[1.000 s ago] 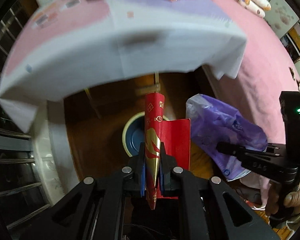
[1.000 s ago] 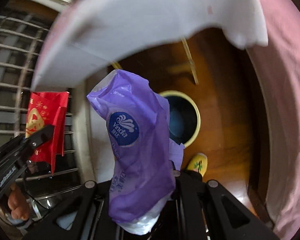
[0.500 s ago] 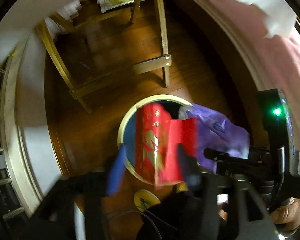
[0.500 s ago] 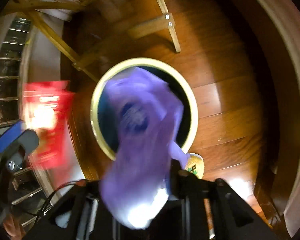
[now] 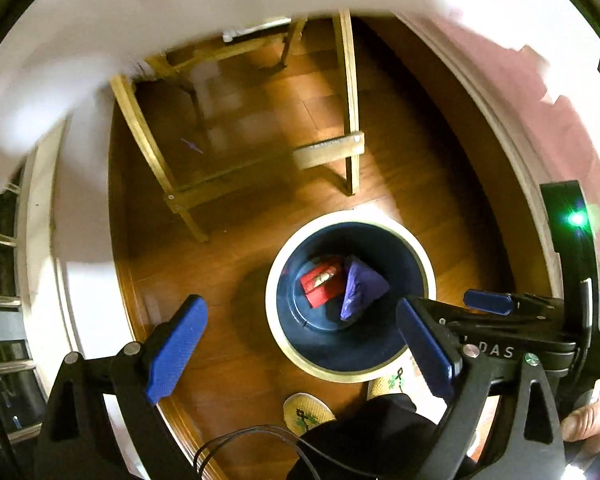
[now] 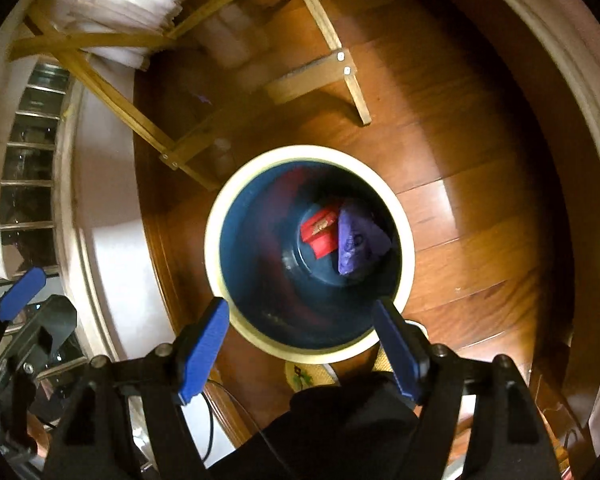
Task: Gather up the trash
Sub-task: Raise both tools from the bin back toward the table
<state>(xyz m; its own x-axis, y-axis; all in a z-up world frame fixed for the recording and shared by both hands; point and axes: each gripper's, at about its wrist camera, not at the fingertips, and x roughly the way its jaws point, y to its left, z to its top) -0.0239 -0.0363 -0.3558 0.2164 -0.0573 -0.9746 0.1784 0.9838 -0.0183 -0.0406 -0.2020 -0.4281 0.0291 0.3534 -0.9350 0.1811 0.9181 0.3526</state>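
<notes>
At the far left a white cloth (image 5: 40, 92) hangs over the edge above, blurred, and below it a pale wall and a metal grille (image 6: 28, 160) run down to the wooden floor (image 5: 228, 360). A wooden frame (image 5: 204, 188) of slats and legs stands on the floor just beyond the bin.

The left gripper (image 5: 300, 344) points steeply down with its jaws spread wide; they have just been opening and nothing is between the blue pads (image 5: 176, 344). Seen from the right wrist, one of its pads shows at the lower left edge.

The bin (image 5: 272, 320), dark blue inside with a cream rim, stands on the floor under both grippers. At its bottom lies the red packet (image 5: 320, 284), and touching it on the right is the purple bag (image 5: 360, 288), crumpled, with a round logo facing up in the right wrist view. Both lie loose in the bin, clear of either gripper.

Near the bin's rim, two slippers (image 5: 308, 412) with green embroidery and a dark trouser leg (image 6: 340, 420) of the person show at the bottom.

The right gripper (image 6: 304, 344) also points down over the bin, jaws wide and just opened, holding nothing. In the left wrist view it sits at the right, a green light (image 5: 578, 218) glowing on its body, the person's hand (image 5: 588, 424) gripping its handle. A pink cover (image 5: 560, 120) drapes down at far right.
</notes>
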